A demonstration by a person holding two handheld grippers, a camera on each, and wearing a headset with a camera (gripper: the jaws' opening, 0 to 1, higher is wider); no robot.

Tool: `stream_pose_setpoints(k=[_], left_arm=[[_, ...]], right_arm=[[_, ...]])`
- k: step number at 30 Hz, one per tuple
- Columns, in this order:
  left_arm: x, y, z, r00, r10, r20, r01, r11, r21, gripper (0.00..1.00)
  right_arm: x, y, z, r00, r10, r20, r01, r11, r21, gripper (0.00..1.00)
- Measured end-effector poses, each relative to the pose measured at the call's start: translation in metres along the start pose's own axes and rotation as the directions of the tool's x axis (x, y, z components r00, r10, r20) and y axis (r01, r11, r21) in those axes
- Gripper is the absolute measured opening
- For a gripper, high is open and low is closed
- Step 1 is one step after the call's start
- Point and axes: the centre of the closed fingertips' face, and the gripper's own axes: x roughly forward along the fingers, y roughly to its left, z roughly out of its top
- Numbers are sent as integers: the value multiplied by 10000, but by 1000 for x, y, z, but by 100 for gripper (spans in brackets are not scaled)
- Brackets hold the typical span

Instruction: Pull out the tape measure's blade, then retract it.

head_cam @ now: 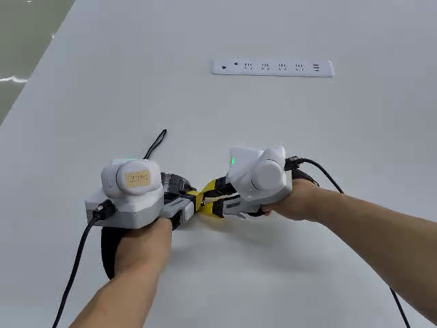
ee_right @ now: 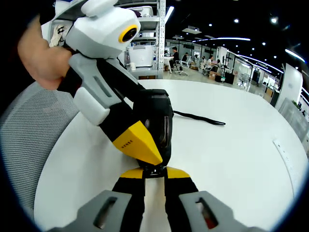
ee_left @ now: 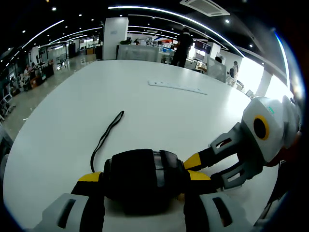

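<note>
Left tool is clamped across the tape measure, jaws on the flat sides of the black case. It sits low at the desk; I can't tell if it's touching. Right tool is narrow, its tips nipped on the blade tip at the case mouth. The case looks rigid and light, so the side grip is fine. The blade is thin, springy steel with a small tab that slips easily, so pull straight and level. The spring will fight back, so feed the return slowly. Wrist strap trails clear behind.
</note>
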Motion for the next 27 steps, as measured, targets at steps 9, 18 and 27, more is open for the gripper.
stream_pose_setpoints(k=[9,18,27], left_arm=[[2,0,0,10000,-61,-49,61,10000,-41,65],[1,-1,0,9997,-180,-140,180,9998,21,65],[0,-2,-1,9996,-215,-206,215,9998,8,65]], right_arm=[[0,0,0,10000,-31,-21,31,9999,-133,15],[0,-1,0,9999,-105,-136,102,9996,-251,15],[-1,-2,0,9998,-83,-168,82,9999,-117,18]])
